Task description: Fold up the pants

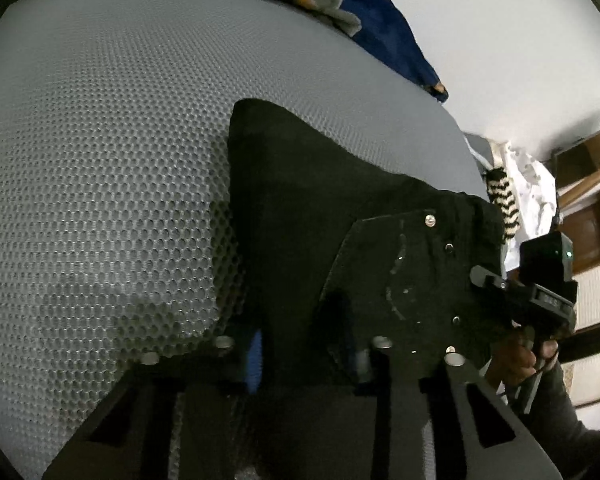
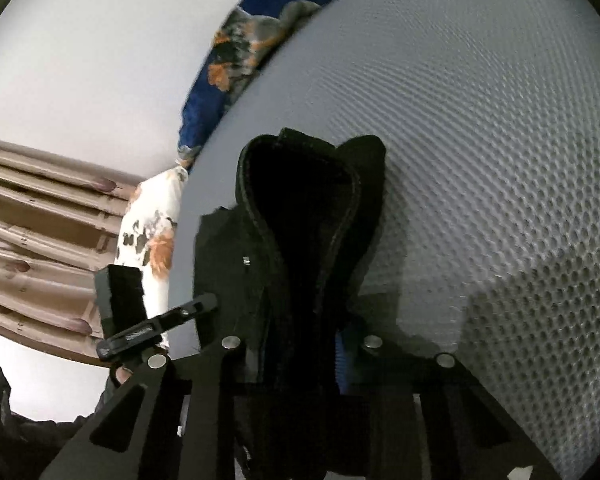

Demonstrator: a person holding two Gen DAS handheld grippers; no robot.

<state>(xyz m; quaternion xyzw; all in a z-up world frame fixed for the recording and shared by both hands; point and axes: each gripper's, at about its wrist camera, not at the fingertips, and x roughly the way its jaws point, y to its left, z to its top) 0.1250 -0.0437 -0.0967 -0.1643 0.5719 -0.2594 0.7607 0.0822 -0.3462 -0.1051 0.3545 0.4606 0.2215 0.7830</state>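
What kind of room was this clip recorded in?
Most likely a bedroom at home. Black pants lie on a bed-like surface under a grey mesh cover, with a blue floral blanket bunched at its far edge and pleated curtains beside it.

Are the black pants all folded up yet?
Not yet. The black denim pants lie partly doubled over on the grey honeycomb mesh mat. The left claw and right claw each pinch the cloth. The last fold and flattening remain.
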